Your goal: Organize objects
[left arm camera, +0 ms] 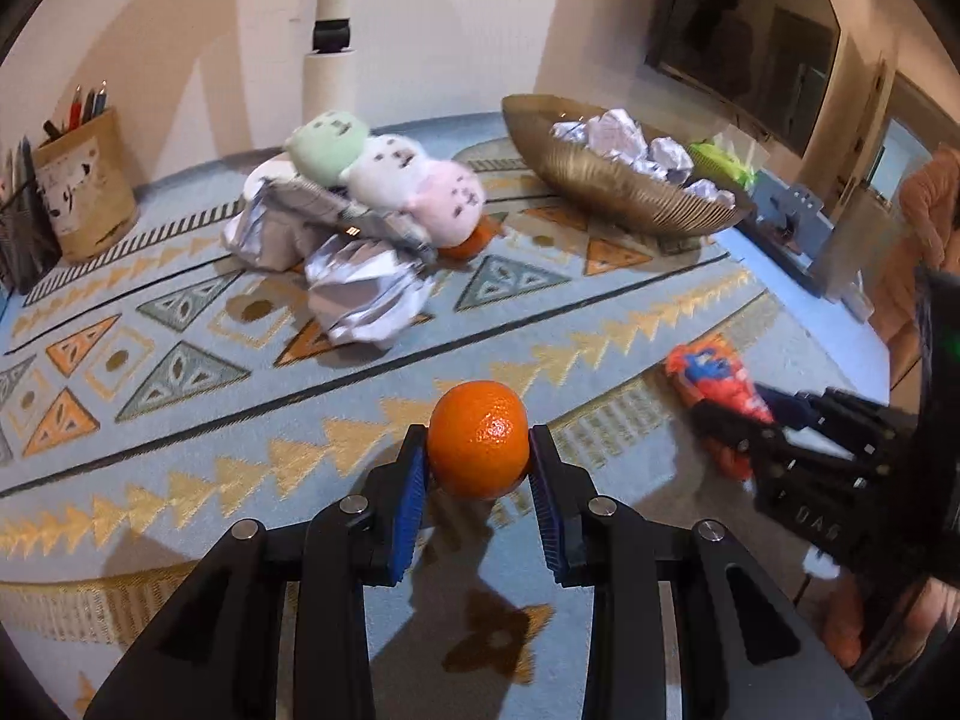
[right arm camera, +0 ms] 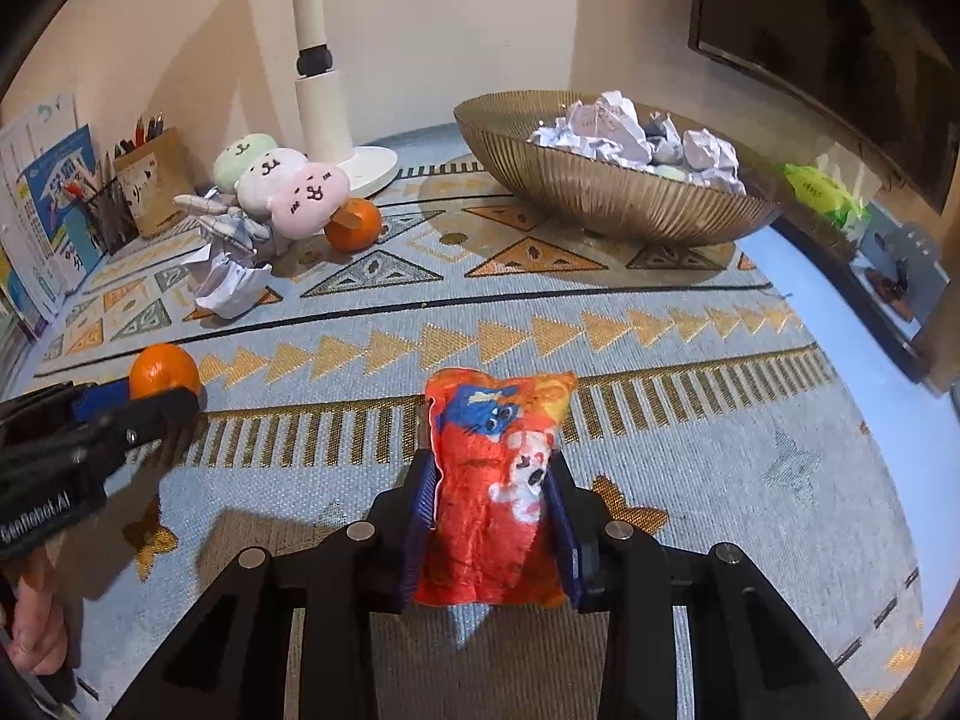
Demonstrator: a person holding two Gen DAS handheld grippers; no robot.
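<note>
Above the rug [right arm camera: 690, 420], both grippers angle downward, each gripping something.

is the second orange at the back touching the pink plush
Touching. In the right wrist view the second orange sits tight against the lower edge of the pink plush, which overlaps it with no gap showing between them.
</note>
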